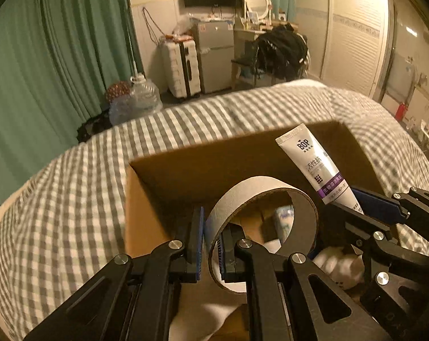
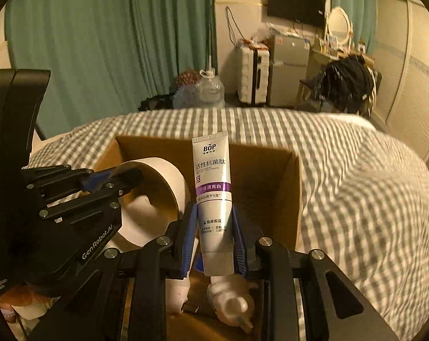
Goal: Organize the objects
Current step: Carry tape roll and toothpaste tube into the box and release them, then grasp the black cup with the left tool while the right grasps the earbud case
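Note:
An open cardboard box (image 1: 146, 199) (image 2: 274, 176) sits on a grey-checked bed. My left gripper (image 1: 211, 244) is shut on the wall of a wide white tape roll (image 1: 242, 196) and holds it over the box; both also show in the right wrist view, gripper (image 2: 106, 183) and roll (image 2: 163, 176). My right gripper (image 2: 214, 233) is shut on a white BOP toothpaste tube (image 2: 213, 176), upright over the box; the tube (image 1: 313, 164) and gripper (image 1: 364, 207) also show in the left wrist view. White items (image 2: 231, 301) lie inside the box.
The checked bedcover (image 1: 72, 204) (image 2: 370, 199) surrounds the box. Beyond the bed stand green curtains (image 1: 44, 71), a water jug (image 1: 140, 99), a white suitcase (image 1: 181, 68), a small fridge (image 1: 214, 56) and a chair piled with dark clothes (image 1: 279, 48).

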`<state>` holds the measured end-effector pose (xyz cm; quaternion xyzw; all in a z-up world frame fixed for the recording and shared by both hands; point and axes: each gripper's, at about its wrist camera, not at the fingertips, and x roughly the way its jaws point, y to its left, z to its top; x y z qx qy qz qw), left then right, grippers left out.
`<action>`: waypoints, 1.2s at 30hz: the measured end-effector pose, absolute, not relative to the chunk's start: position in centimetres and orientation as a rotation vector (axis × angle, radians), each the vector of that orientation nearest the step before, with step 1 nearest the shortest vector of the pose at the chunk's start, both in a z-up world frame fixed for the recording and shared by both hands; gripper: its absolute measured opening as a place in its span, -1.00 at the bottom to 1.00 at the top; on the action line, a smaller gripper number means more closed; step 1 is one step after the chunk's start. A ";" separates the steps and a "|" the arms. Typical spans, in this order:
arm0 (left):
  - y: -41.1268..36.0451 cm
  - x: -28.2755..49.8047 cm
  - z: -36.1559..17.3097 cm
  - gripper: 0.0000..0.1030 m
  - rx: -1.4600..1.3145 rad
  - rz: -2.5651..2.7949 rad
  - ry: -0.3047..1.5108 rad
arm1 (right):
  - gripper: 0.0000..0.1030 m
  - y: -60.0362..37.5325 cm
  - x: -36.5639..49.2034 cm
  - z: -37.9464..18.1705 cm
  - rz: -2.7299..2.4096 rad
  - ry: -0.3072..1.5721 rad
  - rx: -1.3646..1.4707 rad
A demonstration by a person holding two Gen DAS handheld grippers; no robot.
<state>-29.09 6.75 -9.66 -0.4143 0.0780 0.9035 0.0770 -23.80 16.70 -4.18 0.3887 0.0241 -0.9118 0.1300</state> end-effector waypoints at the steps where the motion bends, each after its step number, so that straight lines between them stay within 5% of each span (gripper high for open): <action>1: 6.9 -29.0 -9.9 -0.83 -1.247 2.700 0.242 | -0.53 17.0 -23.7 -4.6 -2.644 0.048 1.143; 8: 7.5 -27.6 -10.7 -0.72 -1.290 2.641 0.275 | -0.52 18.1 -23.0 -5.4 -2.654 -0.061 1.168; 10: 7.4 -27.1 -10.6 -0.40 -1.302 2.611 0.262 | -0.44 18.2 -22.6 -5.1 -2.674 -0.064 1.166; 11: 7.2 -26.9 -10.4 -0.24 -1.303 2.606 0.258 | -0.24 18.3 -22.4 -4.9 -2.683 -0.069 1.164; 13: 7.0 -26.2 -10.0 0.47 -1.294 2.596 0.256 | 0.03 18.5 -21.7 -4.1 -2.711 -0.084 1.151; 22: 4.7 -21.4 -5.6 0.64 -1.182 2.651 0.203 | 0.06 18.1 -18.4 0.4 -2.780 -0.035 1.085; 28: 2.6 -16.9 -2.9 0.80 -1.090 2.702 0.130 | 0.25 18.1 -14.1 4.2 -2.831 0.024 1.002; 31: 2.3 -14.8 -3.0 0.83 -1.077 2.719 0.136 | 0.42 18.2 -12.3 4.9 -2.849 0.030 0.975; 36: 2.1 -11.2 -6.1 0.85 -1.121 2.727 0.177 | 0.44 17.7 -9.4 3.7 -2.848 0.097 0.975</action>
